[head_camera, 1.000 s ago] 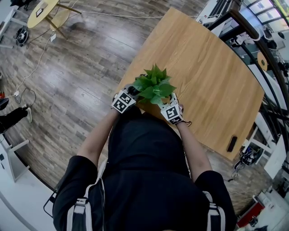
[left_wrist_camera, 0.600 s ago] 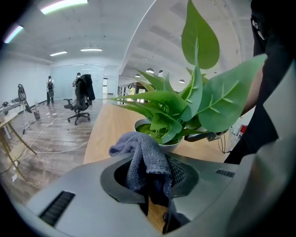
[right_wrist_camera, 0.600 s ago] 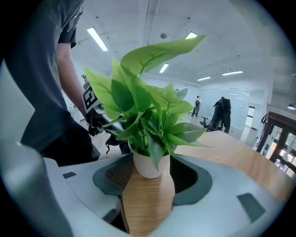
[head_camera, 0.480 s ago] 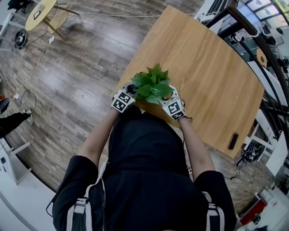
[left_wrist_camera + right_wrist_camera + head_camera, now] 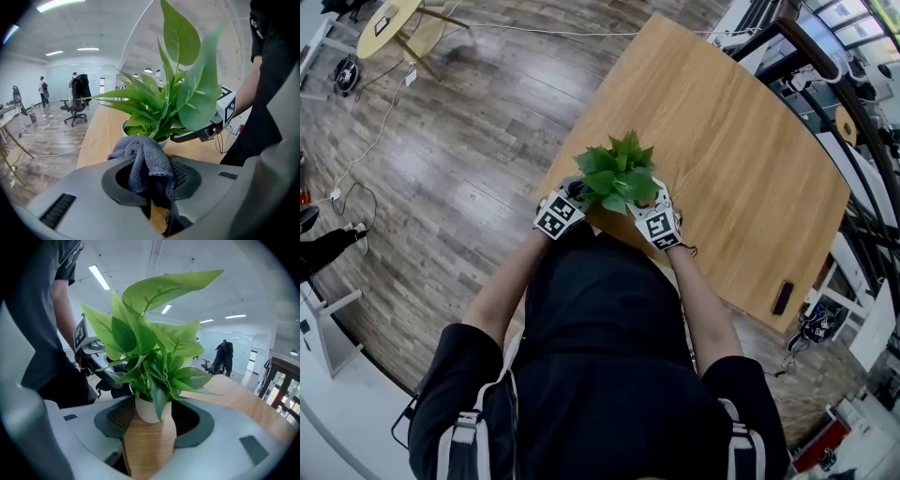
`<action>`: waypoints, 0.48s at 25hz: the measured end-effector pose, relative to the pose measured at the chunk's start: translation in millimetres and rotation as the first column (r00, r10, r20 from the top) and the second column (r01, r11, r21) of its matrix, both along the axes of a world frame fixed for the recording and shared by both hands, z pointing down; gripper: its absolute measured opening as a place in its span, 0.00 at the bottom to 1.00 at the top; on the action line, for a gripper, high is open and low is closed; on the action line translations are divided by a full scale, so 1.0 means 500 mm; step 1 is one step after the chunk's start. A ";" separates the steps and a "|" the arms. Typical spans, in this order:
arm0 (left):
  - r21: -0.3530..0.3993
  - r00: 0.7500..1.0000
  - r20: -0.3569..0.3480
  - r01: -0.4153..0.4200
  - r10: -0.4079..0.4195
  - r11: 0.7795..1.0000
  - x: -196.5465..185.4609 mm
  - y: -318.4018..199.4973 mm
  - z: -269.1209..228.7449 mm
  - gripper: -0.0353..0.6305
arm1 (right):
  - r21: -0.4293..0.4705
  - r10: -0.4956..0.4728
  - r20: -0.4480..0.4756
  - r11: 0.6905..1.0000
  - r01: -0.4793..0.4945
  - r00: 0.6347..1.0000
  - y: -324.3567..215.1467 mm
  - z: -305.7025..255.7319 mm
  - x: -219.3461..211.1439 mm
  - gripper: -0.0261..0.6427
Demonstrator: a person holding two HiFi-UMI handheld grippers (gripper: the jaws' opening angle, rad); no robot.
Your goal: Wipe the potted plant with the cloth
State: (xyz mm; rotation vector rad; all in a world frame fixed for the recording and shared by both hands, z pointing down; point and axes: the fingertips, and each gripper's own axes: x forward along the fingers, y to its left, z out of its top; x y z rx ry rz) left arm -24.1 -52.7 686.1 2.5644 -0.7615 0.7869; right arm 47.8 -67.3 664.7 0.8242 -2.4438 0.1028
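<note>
Centrally, one potted plant [image 5: 617, 178] stands near the front edge of one pale wooden desk [image 5: 741, 159], flanked by two claws. One grey cloth [image 5: 147, 161] is present. One slim dark object [image 5: 782, 298] lies near the desk's right edge, well apart from the plant; what it is cannot be told.

Surface and room: the desk has a light wood grain and a rounded outline. It stands on a grey-brown plank floor [image 5: 459, 159], where a small round table [image 5: 389, 23] sits at the far left. The left gripper view shows an open office with strip ceiling lights [image 5: 88, 48], one office chair [image 5: 75, 105] and two distant standing persons [image 5: 43, 86].

Pose: the left claw [image 5: 151, 180] has its jaws closed on the bunched cloth, which bulges up out of them just in front of the plant's white pot [image 5: 140, 133] and below the leaves. The right claw [image 5: 151, 420] has its jaws spread wide to either side of the pot, which sits between their tips with the pads against its sides; leaves arch above. In the head view both bare forearms reach forward from the body and converge on the plant, with each claw's marker cube, left [image 5: 555, 214] and right [image 5: 659, 228], facing up beside the foliage.
</note>
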 end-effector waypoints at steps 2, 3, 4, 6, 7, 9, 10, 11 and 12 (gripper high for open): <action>-0.004 1.000 -0.001 0.006 -0.006 1.000 -0.001 0.000 0.000 0.22 | 0.010 -0.013 -0.024 1.000 0.013 1.000 0.001 -0.004 -0.002 0.39; -0.005 1.000 -0.002 0.012 -0.012 1.000 -0.002 -0.003 0.000 0.22 | 0.009 -0.017 -0.026 1.000 0.017 1.000 0.003 -0.005 -0.002 0.39; -0.004 1.000 -0.001 0.019 -0.019 1.000 -0.003 -0.007 0.000 0.22 | 0.007 -0.020 -0.026 1.000 0.020 0.999 0.006 -0.006 -0.003 0.39; -0.001 0.999 -0.001 0.040 -0.040 0.999 -0.006 -0.020 0.000 0.22 | 0.002 -0.028 -0.023 1.000 0.028 0.999 0.014 -0.006 -0.005 0.39; 0.000 0.999 -0.003 0.052 -0.052 0.999 -0.010 -0.027 0.000 0.22 | 0.000 -0.033 -0.021 0.999 0.033 0.999 0.021 -0.006 -0.008 0.39; 0.003 0.998 -0.006 0.070 -0.070 0.998 -0.018 -0.038 0.001 0.22 | -0.003 -0.048 -0.015 0.999 0.048 0.999 0.038 -0.009 -0.020 0.39; 0.005 0.997 -0.006 0.075 -0.075 0.997 -0.022 -0.041 0.002 0.22 | -0.003 -0.057 -0.011 0.998 0.057 0.998 0.047 -0.011 -0.027 0.39; 0.008 0.997 -0.004 0.078 -0.078 0.997 -0.026 -0.043 0.003 0.22 | -0.005 -0.065 -0.006 0.998 0.065 0.998 0.055 -0.014 -0.033 0.39; 0.010 0.997 -0.002 0.079 -0.079 0.997 -0.028 -0.045 0.004 0.22 | -0.009 -0.072 -0.001 0.997 0.072 0.997 0.061 -0.014 -0.035 0.39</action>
